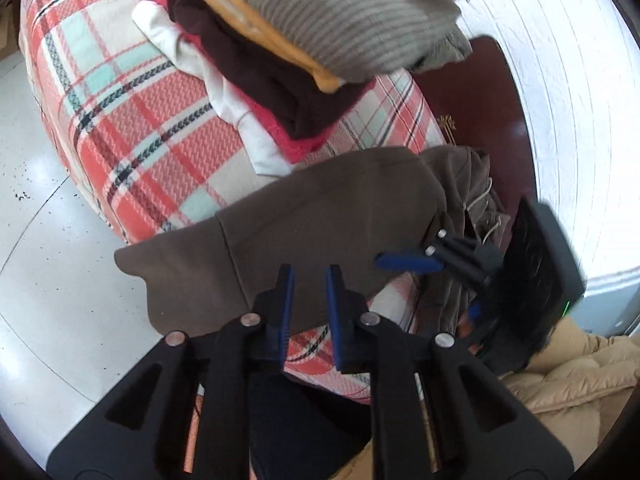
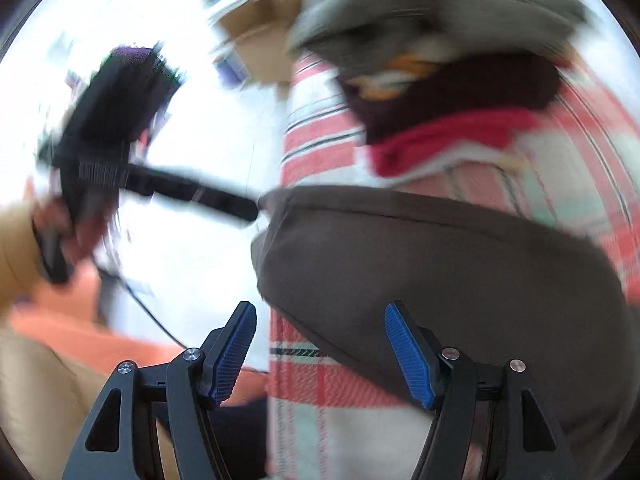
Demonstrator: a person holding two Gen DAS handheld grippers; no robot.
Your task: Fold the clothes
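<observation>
So the brown garment (image 1: pixel 320 216) is the thing being worked on, and it's lying across the near end of a plaid-covered surface (image 1: pixel 132 136) in red, cream and mint. It looks like plain, thick brown fabric with a seam running across it, partly folded over, with one corner hanging off the edge toward the floor (image 1: pixel 48 240). On its far right side the cloth bunches into wrinkles, and a light drawstring shows there.

Behind it sits a stack of folded clothes (image 1: pixel 280 80): white at the bottom, then red, dark maroon, an orange-edged piece and a ribbed grey-green one on top.

From the left wrist view, the left gripper (image 1: pixel 310 312) has its blue pads only a narrow gap apart, and nothing is between them. It sits just over the near edge of the brown garment. The right gripper (image 1: pixel 404 262) shows up here too, off to the right, tips on the brown cloth, but I can't tell its opening from this angle. A tan quilted sleeve (image 1: pixel 568 376) is behind it.

The right wrist view is badly motion-blurred, but it does show the right gripper (image 2: pixel 320 344) with its jaws spread wide and empty, just over the garment's edge. It also shows the left gripper (image 2: pixel 236 204) from the side, touching the cloth's corner, with a hand (image 2: pixel 76 232) on its handle.
</observation>
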